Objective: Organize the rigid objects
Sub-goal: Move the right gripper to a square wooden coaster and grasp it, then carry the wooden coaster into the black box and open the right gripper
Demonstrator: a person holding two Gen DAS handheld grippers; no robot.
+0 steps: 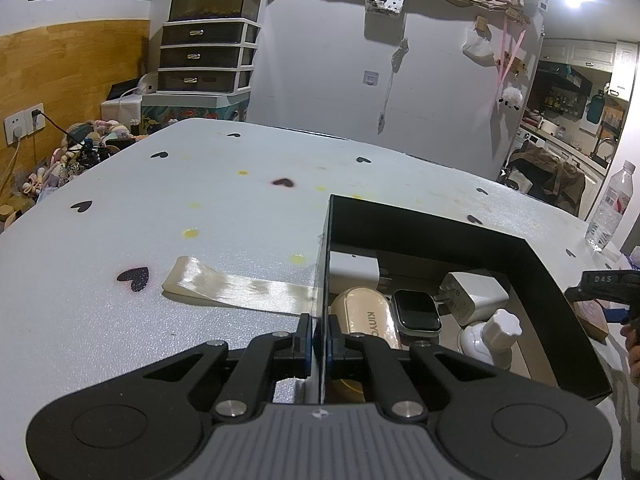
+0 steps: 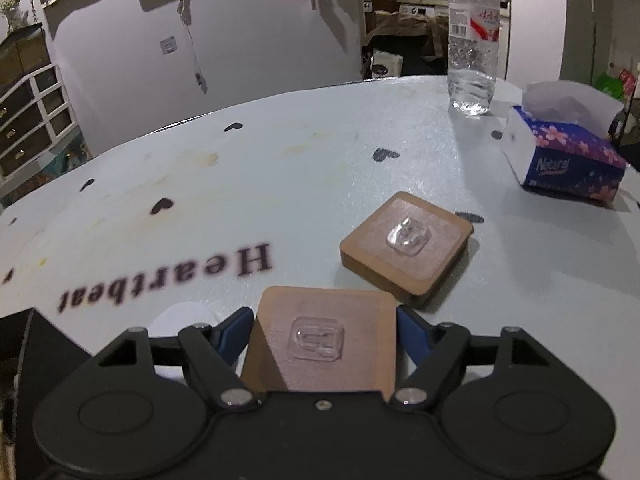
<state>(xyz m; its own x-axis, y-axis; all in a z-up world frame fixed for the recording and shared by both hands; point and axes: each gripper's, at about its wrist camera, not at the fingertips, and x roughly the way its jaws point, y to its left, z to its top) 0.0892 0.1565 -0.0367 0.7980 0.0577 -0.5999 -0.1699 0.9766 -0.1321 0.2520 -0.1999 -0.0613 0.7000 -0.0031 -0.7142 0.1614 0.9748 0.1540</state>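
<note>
Right claw: your right gripper (image 2: 325,330) stands around the near square brown wooden block with a clear hook (image 2: 320,344); whether the pads press it, I cannot tell.
Left claw: your left gripper (image 1: 319,336) is pinched on the black box wall (image 1: 324,280).
Direction: the box lies to the left of the block.

On the tabletop (image 1: 160,208) your box (image 1: 552,280) stood at the right, with a ribbon (image 1: 224,286) lying flat to its left and touching its left wall. In the box lay two chargers (image 1: 474,294), a watch (image 1: 416,310) between them, a case (image 1: 366,314) left of the watch and a small bottle (image 1: 494,338) nearest to you. In your right view, one wooden block (image 2: 324,344) lay between your fingers (image 2: 234,332), a second block (image 2: 406,246) just behind it, the tissue pack (image 2: 568,160) further right and the water bottle (image 2: 474,40) at the far edge.
</note>
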